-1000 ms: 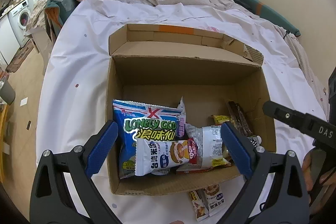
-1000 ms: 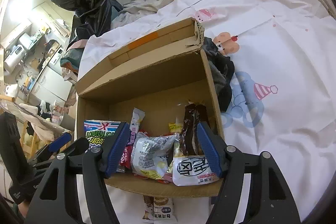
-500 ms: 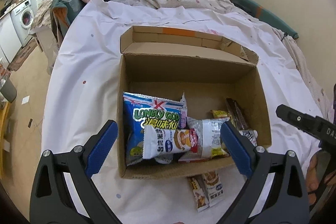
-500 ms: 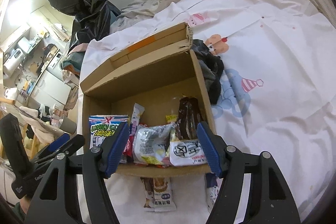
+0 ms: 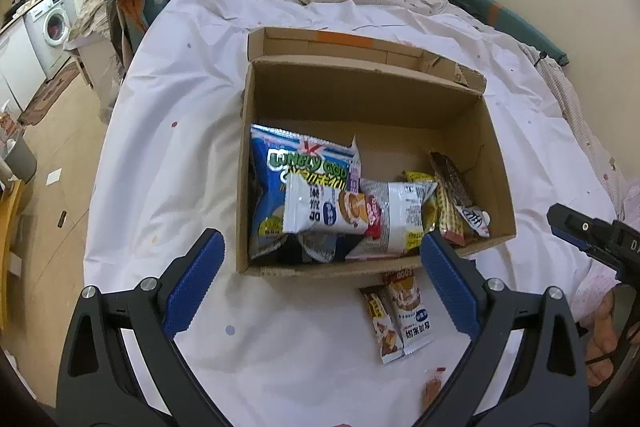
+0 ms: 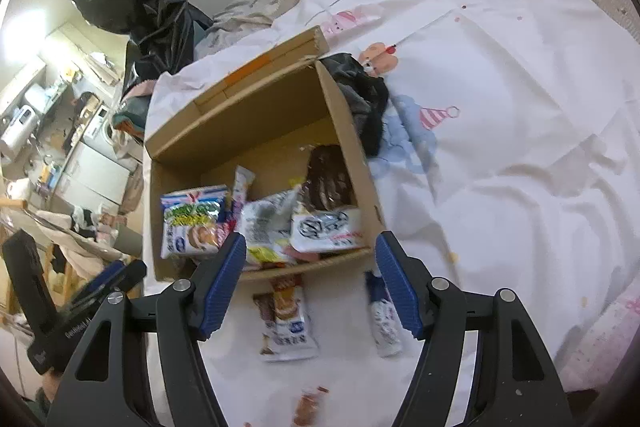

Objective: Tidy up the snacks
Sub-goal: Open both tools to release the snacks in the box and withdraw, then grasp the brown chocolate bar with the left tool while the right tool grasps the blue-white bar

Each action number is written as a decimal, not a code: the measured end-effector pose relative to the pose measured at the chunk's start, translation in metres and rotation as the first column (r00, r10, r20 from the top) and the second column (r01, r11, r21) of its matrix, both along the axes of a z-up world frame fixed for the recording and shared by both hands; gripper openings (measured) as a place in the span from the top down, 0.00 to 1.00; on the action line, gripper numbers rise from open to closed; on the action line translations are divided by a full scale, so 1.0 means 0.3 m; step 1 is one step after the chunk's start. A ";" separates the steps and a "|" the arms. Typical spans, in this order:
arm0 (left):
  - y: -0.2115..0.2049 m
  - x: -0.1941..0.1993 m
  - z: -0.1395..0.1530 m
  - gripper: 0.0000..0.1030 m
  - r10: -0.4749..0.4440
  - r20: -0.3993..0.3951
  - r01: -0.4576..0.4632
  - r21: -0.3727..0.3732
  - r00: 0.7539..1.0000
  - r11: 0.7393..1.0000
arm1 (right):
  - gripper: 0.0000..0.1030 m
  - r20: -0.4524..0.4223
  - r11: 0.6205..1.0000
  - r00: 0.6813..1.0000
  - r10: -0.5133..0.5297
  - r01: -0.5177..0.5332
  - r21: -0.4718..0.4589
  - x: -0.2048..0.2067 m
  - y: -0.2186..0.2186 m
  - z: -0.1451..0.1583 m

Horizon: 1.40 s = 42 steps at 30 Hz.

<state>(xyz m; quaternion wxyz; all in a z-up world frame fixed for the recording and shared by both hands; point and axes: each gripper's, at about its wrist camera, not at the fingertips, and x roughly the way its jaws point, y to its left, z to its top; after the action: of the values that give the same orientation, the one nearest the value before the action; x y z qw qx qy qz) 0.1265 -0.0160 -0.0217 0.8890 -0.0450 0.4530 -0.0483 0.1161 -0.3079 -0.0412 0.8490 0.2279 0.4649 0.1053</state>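
Both grippers have drawn back from the cardboard box (image 5: pixel 362 269) toward the near edge of the bed sheet (image 5: pixel 168 163), so more of the sheet in front of the box now shows. That brings into view the snacks not yet packed: a pair of overlapping packets (image 5: pixel 402 315) just outside the box's near wall, a blue-and-white packet (image 6: pixel 382 315) near its near right corner, and a small reddish wrapper (image 6: pixel 310 403) closer to the near edge. It looks like a move to collect these leftovers.

The left gripper (image 5: pixel 320 285) is spread wide and empty; the right gripper (image 6: pixel 310 281) is also spread with nothing between its pads.

Inside the box, the blue chips bag (image 5: pixel 296 179), the white cake packet (image 5: pixel 328 213) and others crowd the near wall. The right wrist view is blurred, so its labels are unreadable, and the blue-and-white packet is partly hidden behind a finger.
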 end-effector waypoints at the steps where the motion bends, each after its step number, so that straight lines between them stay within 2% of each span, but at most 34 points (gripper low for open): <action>1: -0.001 -0.002 -0.003 0.06 0.002 -0.004 -0.002 -0.001 1.000 1.000 | 0.32 -0.002 1.000 1.000 0.000 0.000 -0.008 -0.007 -0.004 -0.002; 11: -0.033 -0.019 -0.042 0.06 0.011 -0.035 -0.011 0.006 0.999 1.000 | 0.32 -0.106 0.997 0.994 -0.027 0.019 -0.080 -0.059 -0.088 -0.081; 18: -0.033 -0.012 -0.075 0.06 0.021 -0.062 -0.019 0.025 0.998 1.000 | 0.32 -0.186 0.996 0.980 -0.066 0.053 -0.076 -0.047 -0.118 -0.142; 25: -0.104 0.014 -0.228 0.06 -0.025 -0.214 0.025 -0.001 0.977 1.000 | 0.32 -0.219 0.997 0.974 -0.060 0.047 -0.066 -0.015 -0.087 -0.171; 31: -0.179 0.037 -0.388 0.32 -0.063 -0.351 0.063 -0.013 0.934 0.998 | 0.32 -0.220 0.996 0.974 -0.056 0.041 -0.075 -0.003 -0.077 -0.175; 34: -0.192 0.040 -0.437 0.46 -0.061 -0.385 0.069 0.007 0.921 0.998 | 0.32 -0.229 0.996 0.971 -0.066 0.050 -0.073 -0.004 -0.089 -0.184; 36: -0.195 0.034 -0.451 0.50 -0.062 -0.389 0.080 0.030 0.919 0.996 | 0.32 -0.232 0.996 0.970 -0.073 0.058 -0.070 -0.005 -0.097 -0.188; 37: -0.195 0.030 -0.454 0.61 -0.061 -0.395 0.087 0.050 0.917 0.995 | 0.32 -0.233 0.996 0.970 -0.075 0.061 -0.069 -0.004 -0.100 -0.189; 38: -0.191 0.027 -0.458 0.79 -0.055 -0.404 0.090 0.068 0.913 0.994 | 0.32 -0.235 0.996 0.969 -0.078 0.063 -0.067 -0.004 -0.102 -0.190; 39: -0.183 0.024 -0.460 0.86 -0.049 -0.415 0.087 0.073 0.908 0.994 | 0.32 -0.239 0.996 0.968 -0.079 0.064 -0.069 -0.004 -0.102 -0.193; 42: -0.151 0.014 -0.452 0.86 -0.029 -0.434 0.059 0.056 0.900 0.997 | 0.32 -0.263 0.994 0.962 -0.075 0.052 -0.095 0.003 -0.090 -0.209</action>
<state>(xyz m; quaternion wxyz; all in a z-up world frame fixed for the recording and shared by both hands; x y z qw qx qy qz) 0.1306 -0.0613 -0.1574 0.7660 -0.0140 0.6414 -0.0417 0.1171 -0.3347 -0.1040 0.7911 0.2175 0.5712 0.0260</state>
